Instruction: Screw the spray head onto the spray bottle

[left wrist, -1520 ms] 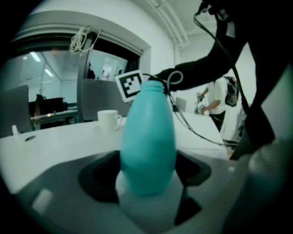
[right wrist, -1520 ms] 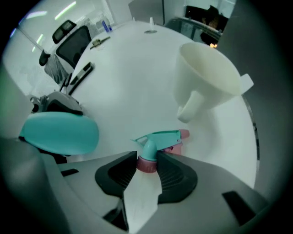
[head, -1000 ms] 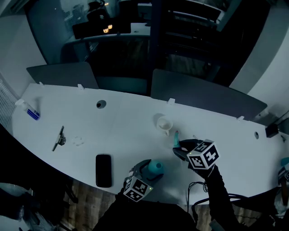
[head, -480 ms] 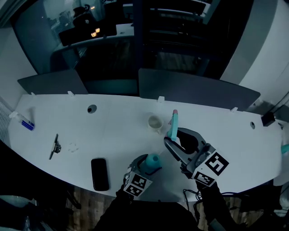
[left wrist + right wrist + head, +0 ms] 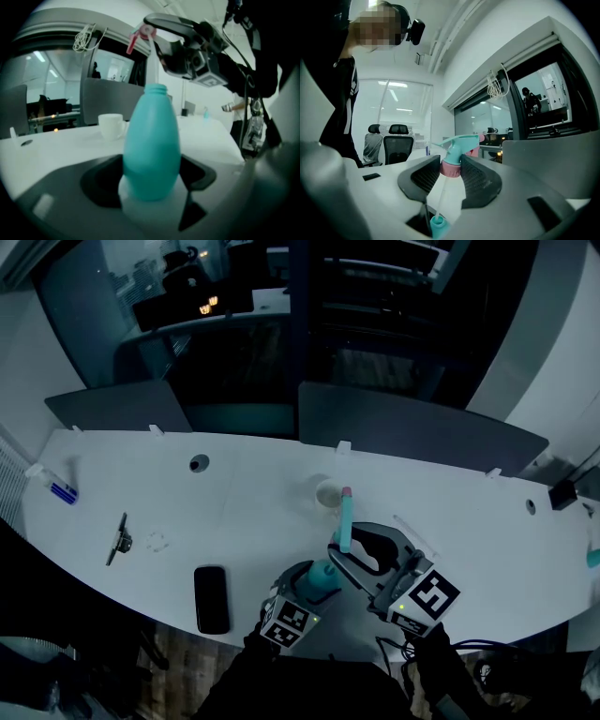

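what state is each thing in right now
spray bottle: upright, neck open, no head on
spray head: off the bottle, held above it, tube hanging down
left gripper: shut on the spray bottle
right gripper: shut on the spray head's pink collar
cup: upright, untouched
phone: flat, screen dark

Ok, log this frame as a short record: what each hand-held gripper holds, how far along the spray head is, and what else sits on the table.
left hand-held gripper: shut on teal spray bottle, upright
right hand-held gripper: shut on spray head at its pink collar, above the bottle
dip tube: hangs down, tip at the bottle's open mouth
spray head on bottle: not yet seated or screwed
also on table: white cup, black phone
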`<action>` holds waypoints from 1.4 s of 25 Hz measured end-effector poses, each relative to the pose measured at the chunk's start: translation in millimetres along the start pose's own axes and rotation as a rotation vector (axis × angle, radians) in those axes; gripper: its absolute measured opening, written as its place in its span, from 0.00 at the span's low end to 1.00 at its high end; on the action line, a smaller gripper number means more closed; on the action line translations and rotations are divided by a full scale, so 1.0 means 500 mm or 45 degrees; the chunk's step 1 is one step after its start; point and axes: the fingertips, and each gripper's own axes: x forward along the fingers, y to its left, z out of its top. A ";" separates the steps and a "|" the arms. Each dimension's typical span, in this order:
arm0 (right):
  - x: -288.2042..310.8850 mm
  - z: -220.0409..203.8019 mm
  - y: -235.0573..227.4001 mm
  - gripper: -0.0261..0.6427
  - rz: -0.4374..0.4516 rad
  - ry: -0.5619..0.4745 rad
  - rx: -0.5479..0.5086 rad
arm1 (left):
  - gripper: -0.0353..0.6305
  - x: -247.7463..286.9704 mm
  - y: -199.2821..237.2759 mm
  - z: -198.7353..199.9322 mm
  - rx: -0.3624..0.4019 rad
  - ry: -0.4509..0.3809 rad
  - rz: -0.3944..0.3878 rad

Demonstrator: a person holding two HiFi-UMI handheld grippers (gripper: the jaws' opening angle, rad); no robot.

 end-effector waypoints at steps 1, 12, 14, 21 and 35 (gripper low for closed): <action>0.000 -0.013 0.007 0.25 0.003 -0.001 -0.012 | 0.62 0.000 0.000 -0.001 0.000 0.001 -0.001; 0.003 -0.153 0.046 0.25 -0.013 0.030 -0.009 | 0.62 0.000 0.003 0.005 -0.005 -0.004 -0.003; 0.001 -0.168 0.048 0.25 -0.009 0.044 -0.002 | 0.62 0.000 0.002 0.005 -0.005 -0.007 -0.002; 0.005 -0.213 0.045 0.25 -0.016 0.069 -0.005 | 0.62 0.002 0.002 0.007 -0.003 -0.005 -0.002; -0.004 -0.235 0.058 0.25 -0.140 0.105 -0.293 | 0.62 0.001 0.000 0.002 -0.009 0.007 0.028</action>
